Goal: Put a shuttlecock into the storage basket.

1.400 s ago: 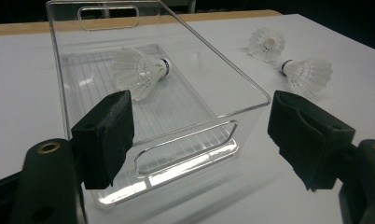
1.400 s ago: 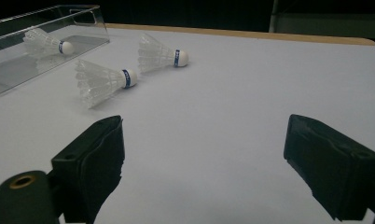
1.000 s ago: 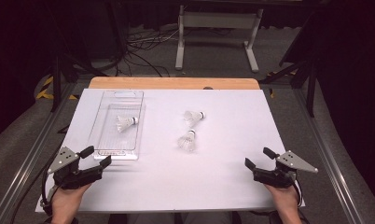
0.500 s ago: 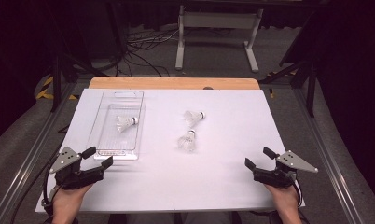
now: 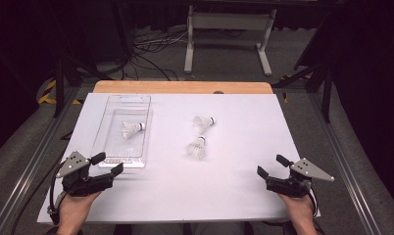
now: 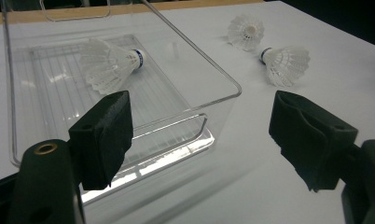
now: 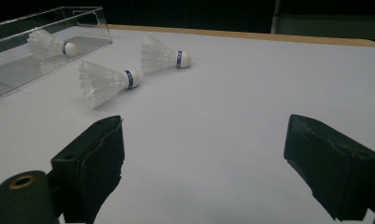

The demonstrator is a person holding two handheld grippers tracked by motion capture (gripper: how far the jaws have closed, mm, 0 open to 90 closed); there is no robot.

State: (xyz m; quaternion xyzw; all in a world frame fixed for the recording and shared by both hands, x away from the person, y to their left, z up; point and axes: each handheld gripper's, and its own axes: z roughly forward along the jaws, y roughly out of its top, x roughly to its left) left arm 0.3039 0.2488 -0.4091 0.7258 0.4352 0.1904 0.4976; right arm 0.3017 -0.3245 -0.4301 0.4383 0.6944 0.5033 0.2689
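Clear plastic tray (image 5: 105, 128), landmark: left tool (image 5: 107, 164) at its near end, jaws wide, empty. One shuttlecock (image 5: 132, 129) inside, apparently already sorted. Two shuttlecocks (image 5: 203, 122) (image 5: 196, 147) right of tray, loose. Right tool (image 5: 270, 165) far right, agape, empty.

Three shuttlecocks total: one (image 5: 132, 129) inside the clear tray (image 5: 113, 157) at about 10 o'clock, two loose on the white table (image 5: 244, 147) near center, one (image 5: 204, 122) at 12 o'clock and one (image 5: 196, 147) just below it. One tray. Two grippers, left (image 5: 108, 164) and right (image 5: 272, 166). Possibly a small knob at the table's far edge, too small to tell.
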